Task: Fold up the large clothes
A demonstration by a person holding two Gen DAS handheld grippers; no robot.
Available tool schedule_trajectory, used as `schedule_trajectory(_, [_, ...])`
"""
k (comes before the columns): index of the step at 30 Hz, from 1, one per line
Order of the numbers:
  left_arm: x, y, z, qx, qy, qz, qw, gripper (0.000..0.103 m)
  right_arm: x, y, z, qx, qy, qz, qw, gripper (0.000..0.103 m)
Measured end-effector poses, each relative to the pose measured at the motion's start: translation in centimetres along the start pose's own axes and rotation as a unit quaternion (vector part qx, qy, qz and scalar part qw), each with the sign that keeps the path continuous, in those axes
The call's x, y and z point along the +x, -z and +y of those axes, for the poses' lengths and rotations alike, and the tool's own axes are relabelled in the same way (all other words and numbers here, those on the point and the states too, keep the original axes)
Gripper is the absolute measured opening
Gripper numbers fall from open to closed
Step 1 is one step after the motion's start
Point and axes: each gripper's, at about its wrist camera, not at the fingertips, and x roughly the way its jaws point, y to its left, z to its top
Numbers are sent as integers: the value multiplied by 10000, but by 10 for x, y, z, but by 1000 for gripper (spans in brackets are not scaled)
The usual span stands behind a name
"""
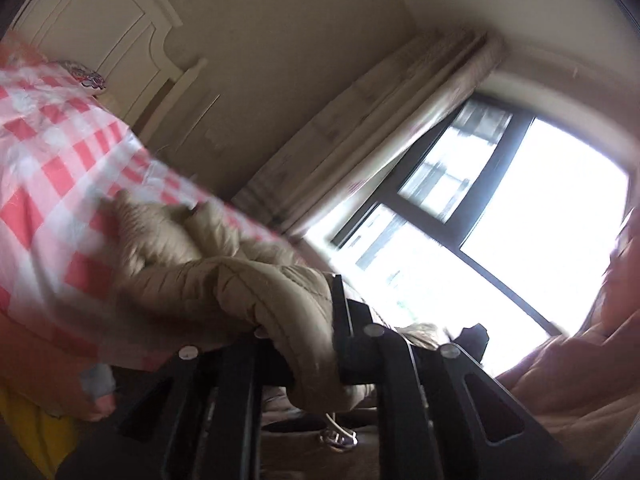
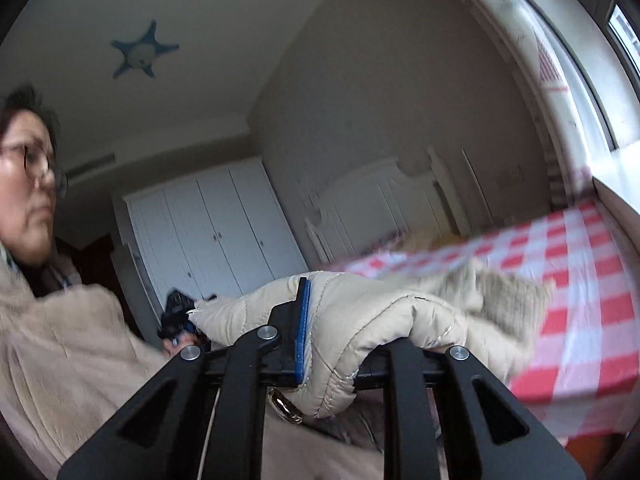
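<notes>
Fabric of the beige quilted jacket (image 1: 256, 292) fills the space ahead of both tools: your left gripper (image 1: 320, 320) is clenched on one padded fold, and your right gripper (image 2: 320, 344) is clenched on another part of the same jacket (image 2: 360, 320), its blue pad (image 2: 303, 332) pressed against the cloth. In the right wrist view a person in a beige fleece top (image 2: 72, 340) stands close on the left, partly blocking the white wardrobe (image 2: 216, 232). The jacket trails from both grips onto the bed, which is covered by a red-and-white checked sheet (image 1: 60, 160) (image 2: 580, 280). A white headboard (image 1: 100, 28) stands at the bed's far end; a curtain (image 1: 360, 120) and a bright window (image 1: 500, 208) lie beyond. The jacket's long axis runs roughly level between your two grippers, along the bed's edge; motion blur hides its exact outline.
</notes>
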Motion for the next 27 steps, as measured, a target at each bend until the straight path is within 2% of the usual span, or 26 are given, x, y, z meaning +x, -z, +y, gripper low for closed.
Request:
schedule_trajectory(2, [0,-13,7,-387,431,-311,9978,12,12,-18,-8,162,-3,-164,9997,17])
schedule_trajectory(4, [11,-32,13,-585,558,-435,9958,14,42,-41,-24,341,193,-181,9991,17])
schedule_trajectory(7, [53,-77,32,-822,357,-423,9951,15,95,-70,-55,481,713,-140,9962,17])
schedule_trajectory(9, [92,-111,52,-969,-9,-366,9946,16,139,-84,-101,883,1330,-35,9872,18])
schedule_trajectory(11, [141,-141,89,-1346,-387,-254,9898,19,174,-83,-147,1287,1877,303,9733,18])
schedule_trajectory(13, [176,-154,128,-1748,-758,-83,9817,33,203,-68,-194,1781,2285,800,9538,24])
schedule_trajectory(14, [196,-155,157,-2108,-965,42,9727,42,216,-53,-219,2208,2426,1106,9382,38])
schedule_trajectory(15, [211,-151,188,-2457,-1286,152,9606,67,224,-37,-239,2585,2522,1352,9227,64])
schedule_trajectory(16, [217,-147,203,-2653,-1503,175,9522,88,224,-27,-248,2750,2579,1367,9160,77])
schedule_trajectory(17, [217,-139,225,-2935,-1897,77,9369,91,217,-19,-252,2800,2632,1177,9157,88])
schedule_trajectory(18, [213,-132,239,-3128,-2082,-71,9267,91,208,-17,-253,2820,2602,991,9181,89])
schedule_trajectory(19, [204,-125,253,-3369,-2078,-238,9180,91,199,-17,-255,2923,2480,845,9197,89])
schedule_trajectory(21, [184,-119,264,-3576,-1935,-549,9120,91,177,-27,-256,3085,2188,390,9249,89])
schedule_trajectory(23, [168,-127,259,-3386,-2211,-726,9117,90,167,-47,-237,2497,2422,179,9374,89])
schedule_trajectory(24, [162,-133,251,-3164,-2362,-793,9153,90,170,-60,-221,2050,2508,179,9459,89])
schedule_trajectory(27, [165,-158,205,-2118,-2704,-775,9360,90,196,-84,-174,1130,2547,272,9600,89])
